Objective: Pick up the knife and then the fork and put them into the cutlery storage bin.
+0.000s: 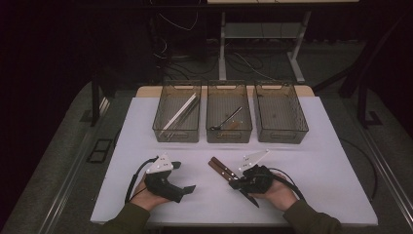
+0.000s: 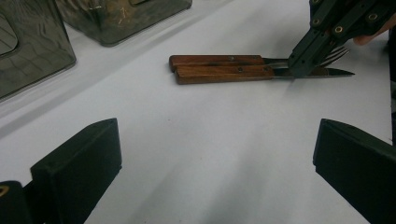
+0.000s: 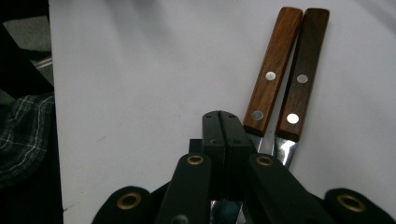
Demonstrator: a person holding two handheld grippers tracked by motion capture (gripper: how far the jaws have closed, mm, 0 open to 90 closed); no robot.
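**Right gripper shut over the cutlery**

Right gripper (image 1: 239,183) sits with its jaws pressed together, nothing between them, just above the metal of a wooden-handled knife (image 2: 224,74) and fork (image 2: 217,60) lying side by side on the white surface (image 1: 316,165). Left gripper (image 1: 187,189) rests wide apart nearby. Three mesh bins (image 1: 281,119) line the far edge; cables trail across the dim floor (image 1: 253,61).

Bare table (image 1: 316,161) lies open around the knife and fork (image 1: 221,169) (three bins (image 1: 229,119) wall off the far side).
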